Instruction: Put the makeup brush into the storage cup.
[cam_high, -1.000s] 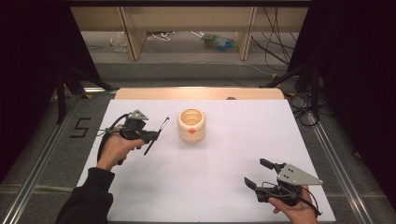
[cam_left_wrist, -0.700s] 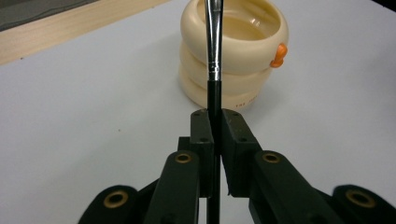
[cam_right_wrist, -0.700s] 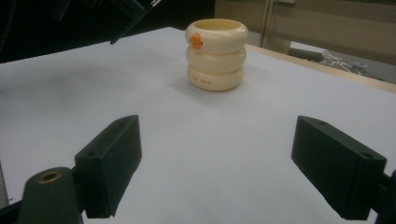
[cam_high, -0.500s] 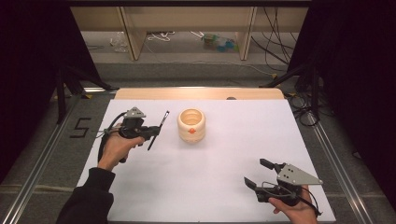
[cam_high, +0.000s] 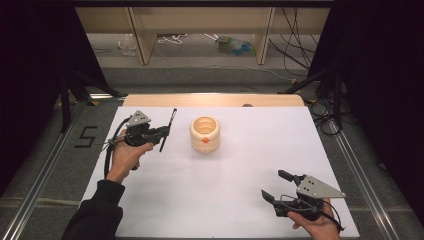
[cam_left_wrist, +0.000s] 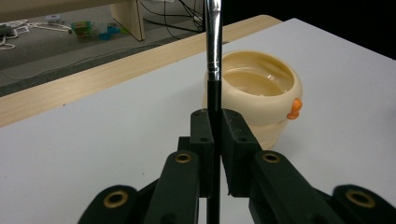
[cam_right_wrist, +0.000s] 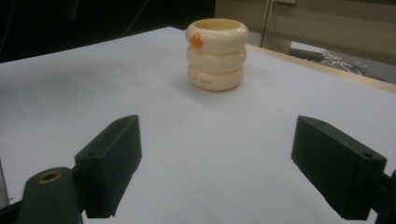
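A cream ringed cup (cam_high: 205, 134) with a small orange knob stands upright near the middle of the white table (cam_high: 215, 195); it appears in the left gripper view (cam_left_wrist: 261, 93) and the right gripper view (cam_right_wrist: 217, 53) too. My left gripper (cam_high: 164, 131) is held left of the cup, shut on a thin black brush (cam_high: 167, 129) with a silver ferrule (cam_left_wrist: 213, 37). The brush stands up between the pads (cam_left_wrist: 202, 140), and its tip is cut off at the top edge of the left gripper view. My right gripper (cam_high: 277, 186) rests at the near right, open, with nothing between its fingers (cam_right_wrist: 112, 163).
A light wooden strip (cam_high: 215, 100) runs along the table's far edge. Beyond it is a floor with cables and shelf legs (cam_high: 142, 35). A "5" mark (cam_high: 86, 136) is on the floor at left. Metal rails (cam_high: 360, 175) flank the table.
The left hand has tilted the brush slightly, its tip now pointing more upward and away. The right gripper has stayed still.
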